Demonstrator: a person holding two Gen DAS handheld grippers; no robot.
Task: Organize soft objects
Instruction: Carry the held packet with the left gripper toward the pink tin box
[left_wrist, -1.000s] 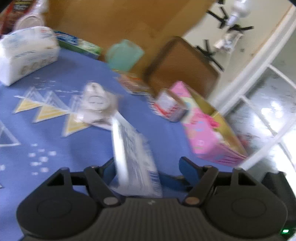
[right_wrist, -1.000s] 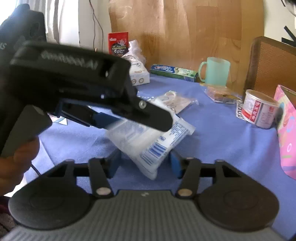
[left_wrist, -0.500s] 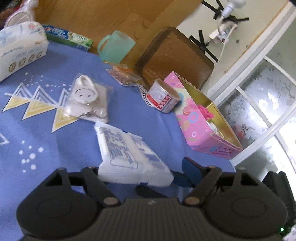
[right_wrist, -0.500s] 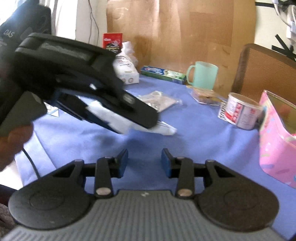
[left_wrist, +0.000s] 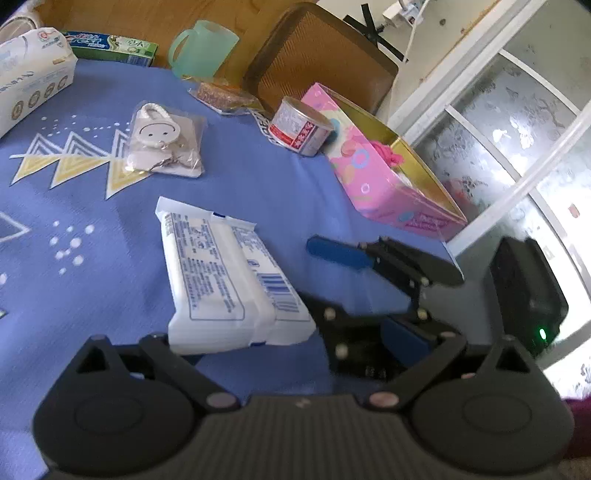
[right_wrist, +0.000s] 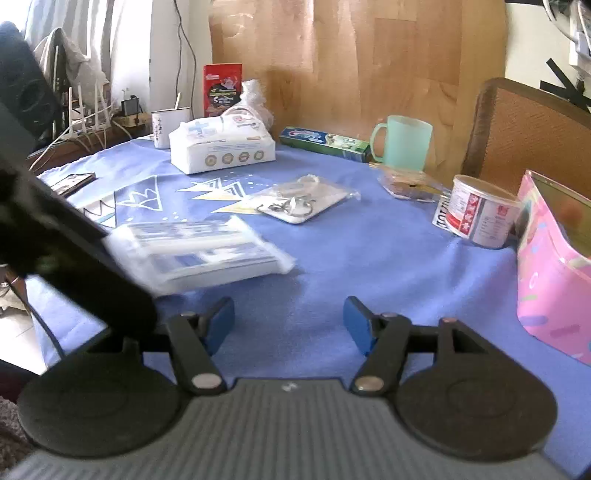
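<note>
A white tissue packet with blue print (left_wrist: 225, 280) lies flat on the blue tablecloth (left_wrist: 258, 177), just ahead of my left gripper (left_wrist: 291, 343), whose jaws stand wide apart and hold nothing. The packet also shows in the right wrist view (right_wrist: 199, 254), left of centre. My right gripper (right_wrist: 288, 325) is open and empty above the cloth; in the left wrist view it (left_wrist: 384, 295) sits right of the packet. A large white tissue pack (right_wrist: 221, 146) stands at the back left. A pink box (left_wrist: 384, 177) stands open at the right.
On the cloth are a bagged white plush keychain (left_wrist: 162, 144), a tin can (left_wrist: 301, 129), a snack bag (left_wrist: 225, 96), a green mug (left_wrist: 201, 48) and a toothpaste box (left_wrist: 110, 44). A brown chair (left_wrist: 317, 51) stands behind the table. The table edge runs close at the right.
The left gripper opened and let the tissue packet down flat onto the cloth. The right gripper opened wider and drew back to the right of the packet.
</note>
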